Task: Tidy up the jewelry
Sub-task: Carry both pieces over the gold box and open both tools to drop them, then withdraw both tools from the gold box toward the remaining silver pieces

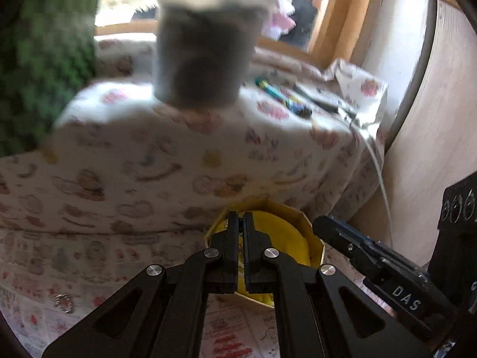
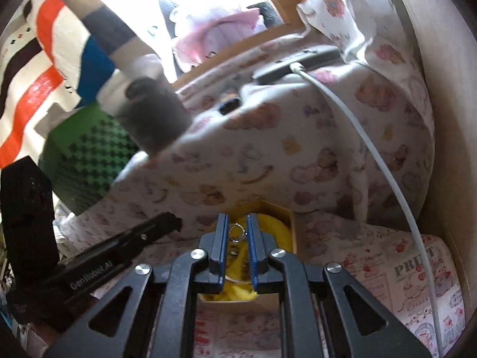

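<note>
Strong daylight is admitted through the window (image 1: 301, 9), where detail is blown out. The grey cup (image 1: 205, 50) is smeared by motion blur, and edges are bent by fisheye distortion.

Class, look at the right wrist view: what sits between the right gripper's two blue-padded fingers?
A small silver ring, held over the yellow-lined box; the right wrist view shows it.

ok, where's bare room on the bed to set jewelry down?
Free: printed sheet between the silver bracelet and yellow box. Also right of the box, up to the white cable. Crowded: over the box, where both grippers meet.
</note>
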Available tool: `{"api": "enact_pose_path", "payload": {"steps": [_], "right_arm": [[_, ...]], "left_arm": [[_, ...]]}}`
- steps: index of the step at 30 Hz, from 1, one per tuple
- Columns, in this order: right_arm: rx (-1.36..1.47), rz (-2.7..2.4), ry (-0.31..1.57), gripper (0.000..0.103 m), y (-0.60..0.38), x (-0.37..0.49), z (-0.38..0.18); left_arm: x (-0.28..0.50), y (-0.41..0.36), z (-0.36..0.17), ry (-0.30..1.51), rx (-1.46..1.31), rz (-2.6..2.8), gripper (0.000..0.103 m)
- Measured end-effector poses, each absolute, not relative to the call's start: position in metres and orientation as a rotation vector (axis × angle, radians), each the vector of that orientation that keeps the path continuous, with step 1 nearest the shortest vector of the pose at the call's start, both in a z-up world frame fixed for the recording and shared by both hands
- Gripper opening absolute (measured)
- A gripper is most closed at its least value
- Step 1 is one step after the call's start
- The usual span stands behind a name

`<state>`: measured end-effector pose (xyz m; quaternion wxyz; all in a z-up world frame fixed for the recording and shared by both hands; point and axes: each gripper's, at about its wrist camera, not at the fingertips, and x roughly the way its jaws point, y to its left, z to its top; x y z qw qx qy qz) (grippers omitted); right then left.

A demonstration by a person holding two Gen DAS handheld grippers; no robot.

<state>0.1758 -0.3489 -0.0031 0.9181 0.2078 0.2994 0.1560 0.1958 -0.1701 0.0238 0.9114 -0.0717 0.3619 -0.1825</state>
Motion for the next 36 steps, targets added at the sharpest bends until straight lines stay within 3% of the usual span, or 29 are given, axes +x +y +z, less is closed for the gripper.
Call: {"api": "enact_pose_path", "payload": {"steps": [11, 15, 17, 23, 25, 28, 32, 36], "right_arm": [[0.415, 0.304, 0.624, 0.012, -0.345, 0.183, -0.006], [0.444, 0.308, 0.619, 0.024, -0.35, 0.182, -0.006], [0.442, 0.301, 0.616, 0.024, -0.352, 0.181, -0.004], [0.391, 0.268, 0.573, 0.032, -0.347, 0.168, 0.008], [0.341, 0.269, 0.563, 0.032, -0.34, 0.165, 0.011], [0.285, 0.259, 0.549, 0.034, -0.327, 0.158, 0.015], [0.211, 0.275, 0.506, 0.046, -0.31, 0.145, 0.023], [0.194, 0.289, 0.479, 0.056, -0.299, 0.131, 0.028]], "left_arm": [[0.204, -0.183, 0.01, 0.777, -0.142, -0.402, 0.002], [0.202, -0.181, 0.013, 0.771, -0.127, -0.369, 0.003], [0.199, -0.179, 0.016, 0.768, -0.117, -0.369, 0.005], [0.174, -0.153, 0.045, 0.693, -0.096, -0.328, 0.021], [0.158, -0.137, 0.057, 0.641, -0.084, -0.297, 0.039], [0.134, -0.113, 0.071, 0.566, -0.048, -0.245, 0.042], [0.111, -0.084, 0.078, 0.497, -0.029, -0.185, 0.043], [0.084, -0.054, 0.078, 0.431, -0.031, -0.136, 0.061]]}}
